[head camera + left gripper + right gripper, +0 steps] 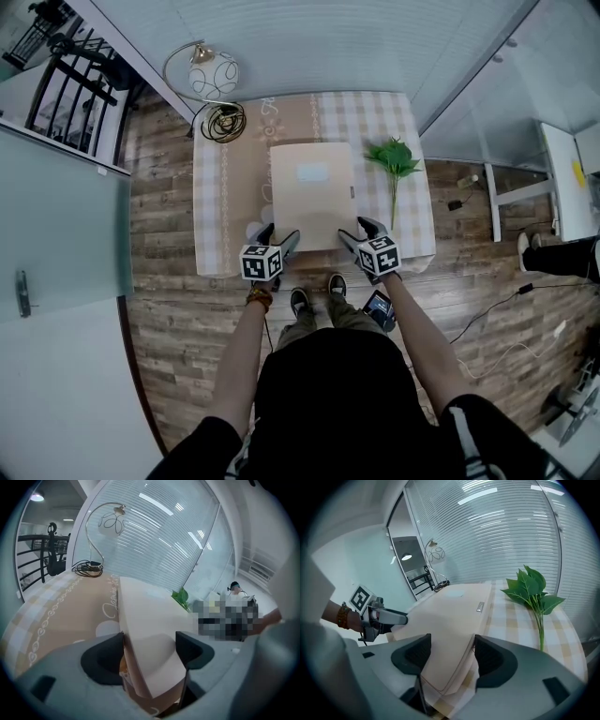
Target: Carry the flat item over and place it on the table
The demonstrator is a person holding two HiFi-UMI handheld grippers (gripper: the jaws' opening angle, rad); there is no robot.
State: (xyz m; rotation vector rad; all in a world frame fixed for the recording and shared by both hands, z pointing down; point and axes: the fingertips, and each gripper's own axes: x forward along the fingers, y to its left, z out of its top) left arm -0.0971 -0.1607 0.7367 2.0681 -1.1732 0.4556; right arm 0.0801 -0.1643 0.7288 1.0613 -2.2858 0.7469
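Observation:
A flat beige box (312, 192) with a pale label lies along the middle of the checked table (211, 206); its near edge reaches the table's front edge. My left gripper (278, 242) is shut on the box's near left corner. In the left gripper view the box (145, 616) runs tilted between the jaws of that gripper (150, 641). My right gripper (354, 234) is shut on the near right corner. In the right gripper view the box (450, 616) fills the gap of that gripper (452, 648). I cannot tell whether the near edge is lifted off the cloth.
A green leafy sprig (396, 159) lies right of the box. A curved lamp (211, 75) and a cable coil (223, 122) stand at the table's far left corner. Glass walls run behind and to the left. Cables lie on the wooden floor (487, 319) at the right.

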